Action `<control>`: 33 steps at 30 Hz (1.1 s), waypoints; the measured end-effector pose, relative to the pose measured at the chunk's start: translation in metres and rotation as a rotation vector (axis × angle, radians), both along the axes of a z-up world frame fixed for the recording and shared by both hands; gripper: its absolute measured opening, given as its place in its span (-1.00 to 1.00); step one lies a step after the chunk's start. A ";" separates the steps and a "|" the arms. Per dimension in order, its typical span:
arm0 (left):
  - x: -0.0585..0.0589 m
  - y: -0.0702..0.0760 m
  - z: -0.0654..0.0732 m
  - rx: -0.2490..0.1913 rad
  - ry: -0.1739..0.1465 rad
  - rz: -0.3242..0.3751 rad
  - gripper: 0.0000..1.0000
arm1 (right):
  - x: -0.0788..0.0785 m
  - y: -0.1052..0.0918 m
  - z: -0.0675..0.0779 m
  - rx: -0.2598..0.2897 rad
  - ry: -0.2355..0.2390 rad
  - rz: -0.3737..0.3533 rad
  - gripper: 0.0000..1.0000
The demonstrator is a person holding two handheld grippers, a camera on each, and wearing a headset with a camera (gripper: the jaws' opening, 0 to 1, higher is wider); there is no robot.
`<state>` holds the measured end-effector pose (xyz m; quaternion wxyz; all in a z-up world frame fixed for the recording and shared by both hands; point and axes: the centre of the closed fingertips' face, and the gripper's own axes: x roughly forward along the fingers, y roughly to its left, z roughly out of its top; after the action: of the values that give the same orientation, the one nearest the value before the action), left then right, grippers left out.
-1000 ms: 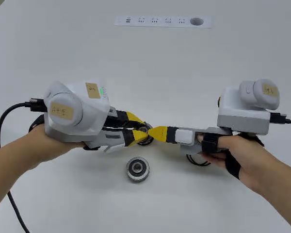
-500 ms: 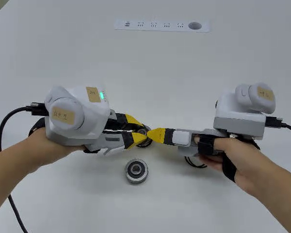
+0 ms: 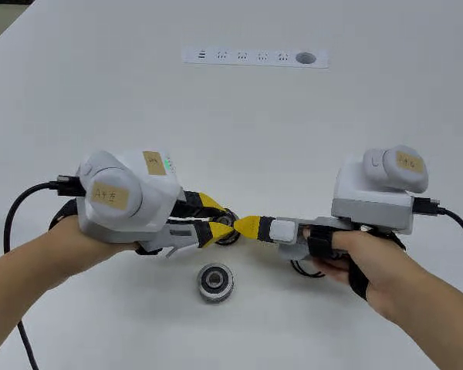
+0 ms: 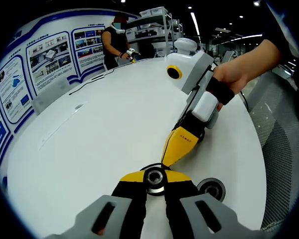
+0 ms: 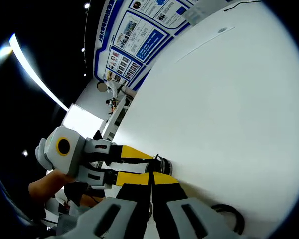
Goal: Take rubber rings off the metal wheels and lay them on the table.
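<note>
On my screen the room is a hall with a dark ceiling, strip lights and a wall of blue-and-white poster boards (image 4: 25, 74). A person (image 4: 114, 40) stands at the far end of the table. The table (image 3: 123, 92) is wide, plain white and matte, and a white power strip (image 3: 255, 56) lies near its far edge.

My left gripper (image 3: 221, 224) sits low over the middle of the table. Its black-and-yellow jaws are clamped on a wheel (image 4: 155, 177), a small round piece with a bright metal hub and a dark band round its rim. My right gripper (image 3: 238, 225) points at the wheel from the opposite side. Its jaws are pressed together and the yellow tip touches the wheel's rim. I cannot tell whether any rubber is nipped between them.

A second wheel (image 3: 216, 280) lies flat on the table, just on my side of the two tips and apart from both grippers. It has a silver centre inside a black ring. Thin black rubber rings (image 3: 302, 269) lie on the table beneath my right hand (image 3: 355, 254), partly hidden by it.
</note>
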<state>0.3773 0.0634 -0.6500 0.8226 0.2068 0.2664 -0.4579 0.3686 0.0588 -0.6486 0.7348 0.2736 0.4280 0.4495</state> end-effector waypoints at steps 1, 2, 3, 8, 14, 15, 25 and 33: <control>0.001 0.001 0.000 0.007 -0.005 -0.002 -0.72 | 0.000 0.000 0.000 -0.002 0.000 -0.001 -0.97; 0.002 0.003 0.000 0.012 -0.007 0.000 -0.70 | 0.001 0.000 0.000 -0.003 -0.003 -0.001 -0.97; 0.002 0.004 0.000 0.015 -0.005 0.003 -0.68 | 0.001 -0.001 0.000 -0.004 -0.004 -0.001 -0.97; 0.002 0.019 0.006 0.021 -0.019 0.031 -0.57 | 0.004 0.000 -0.001 -0.012 -0.006 -0.004 -0.97; 0.003 0.037 0.018 0.000 -0.036 0.101 -0.52 | 0.004 0.005 -0.001 -0.011 -0.009 -0.001 -0.97; 0.002 0.039 0.019 -0.003 -0.039 0.110 -0.52 | 0.005 0.005 -0.001 -0.013 -0.010 -0.002 -0.97; -0.001 0.048 0.033 -0.054 -0.058 0.181 -0.51 | 0.002 0.020 0.009 0.038 -0.004 0.003 -0.97; 0.001 0.050 0.048 -0.129 -0.075 0.232 -0.45 | 0.011 0.020 0.033 0.118 0.004 -0.055 -0.97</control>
<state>0.3785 0.1131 -0.6016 0.8910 0.1383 0.2278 -0.3676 0.3793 0.0784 -0.6160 0.7287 0.3289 0.3946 0.4530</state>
